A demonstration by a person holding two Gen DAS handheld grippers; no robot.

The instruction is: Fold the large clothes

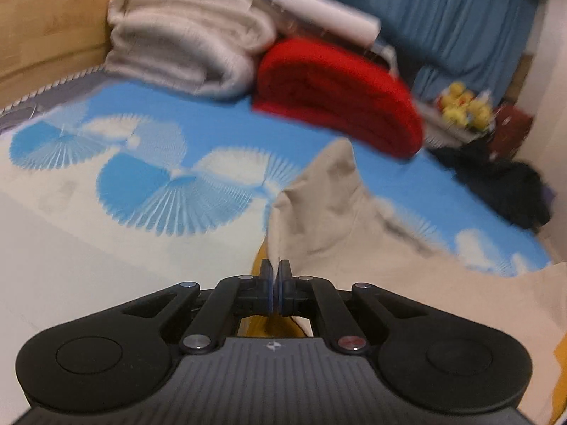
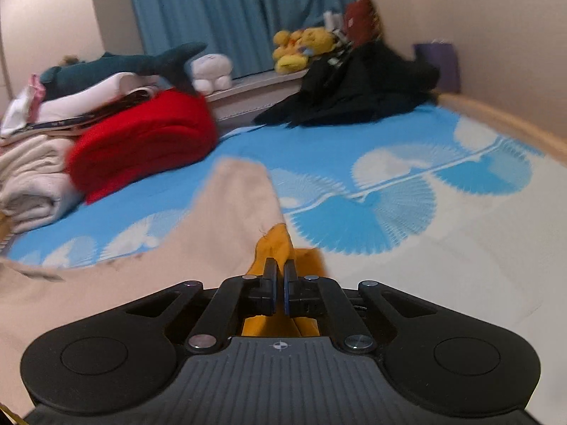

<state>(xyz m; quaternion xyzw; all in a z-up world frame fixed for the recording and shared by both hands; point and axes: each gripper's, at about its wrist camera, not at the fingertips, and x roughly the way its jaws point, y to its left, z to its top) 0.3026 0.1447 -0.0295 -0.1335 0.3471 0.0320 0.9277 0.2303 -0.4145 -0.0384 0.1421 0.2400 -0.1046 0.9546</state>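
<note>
A large beige garment (image 1: 319, 212) with a mustard-yellow inner side (image 2: 276, 248) lies on the blue-and-white bed sheet. My left gripper (image 1: 275, 269) is shut on a raised beige edge of it, which peaks up ahead of the fingers. My right gripper (image 2: 280, 269) is shut on another edge, where the yellow side shows between and below the fingers. The beige cloth (image 2: 226, 212) spreads left of the right gripper. Both views are motion-blurred.
A folded red blanket (image 1: 340, 99) (image 2: 141, 145) and stacked beige bedding (image 1: 184, 42) sit at the bed's far side. A dark clothes pile (image 2: 361, 85) and yellow plush toys (image 2: 301, 46) lie by the blue curtain (image 2: 230, 10). A wooden bed rail (image 2: 503, 120) runs along the right.
</note>
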